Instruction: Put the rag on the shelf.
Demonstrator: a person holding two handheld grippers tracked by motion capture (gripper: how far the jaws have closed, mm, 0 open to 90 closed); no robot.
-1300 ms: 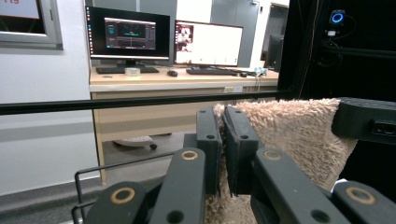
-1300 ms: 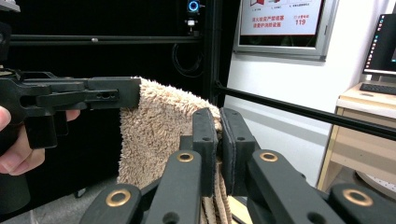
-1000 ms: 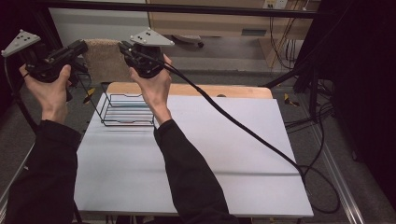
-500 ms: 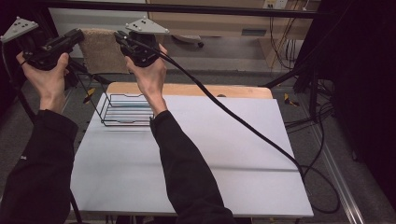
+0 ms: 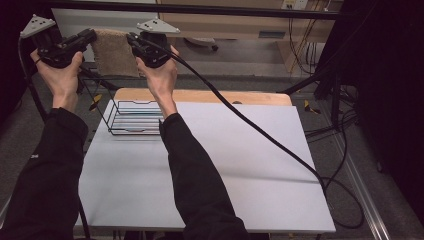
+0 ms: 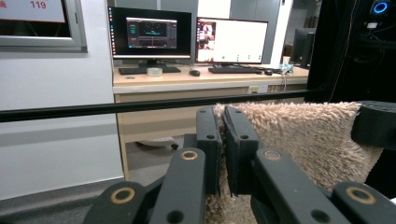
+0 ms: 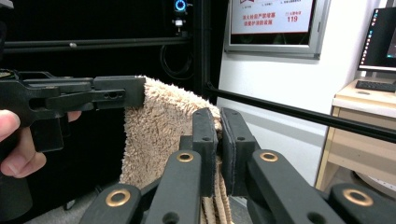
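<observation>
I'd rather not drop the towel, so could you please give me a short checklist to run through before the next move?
1. Left gripper clamped on the beige towel: ok.
2. Right gripper clamped on the towel's other edge: ok.
3. Towel lifted off the white table: ok.
4. Wire basket unobstructed: not ok, the right forearm crosses it.
5. Towel's lower edge hanging free: cannot tell.

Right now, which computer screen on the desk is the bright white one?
The right-hand monitor in the left gripper view glows mostly white; the left-hand monitor beside it is dark with small windows.
</observation>
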